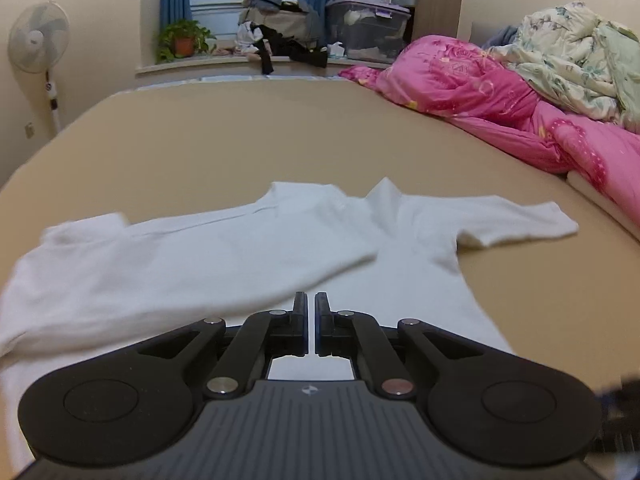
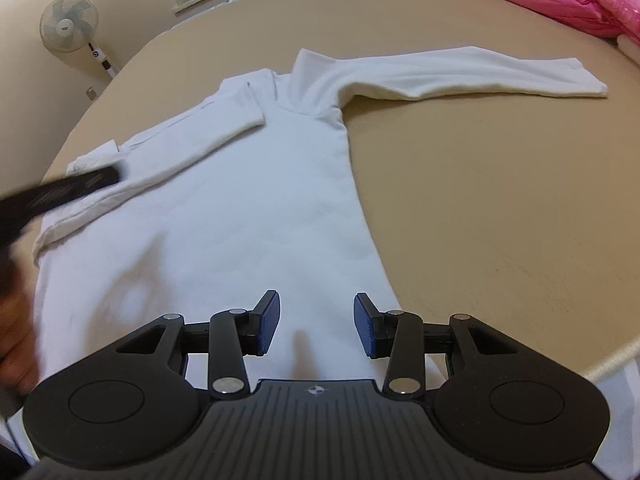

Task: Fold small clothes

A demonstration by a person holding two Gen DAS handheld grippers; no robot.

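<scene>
A lived-in home bedroom.
Tan bed [image 1: 200, 140], pink quilt [image 1: 480, 92] far right, fan [image 1: 36, 40] far left, potted plant [image 1: 184, 40] on the far windowsill.

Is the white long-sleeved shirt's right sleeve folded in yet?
No. The white long-sleeved shirt's right sleeve lies spread sideways on the tan bed.

Left gripper [image 1: 311, 312], fingers [image 1: 299, 308] nearly touching, hovers over a white shirt [image 1: 224, 252] on the tan bed [image 1: 240, 128].

Both wrist views low, forward, sharing white shirt [image 1: 224, 256].
</scene>
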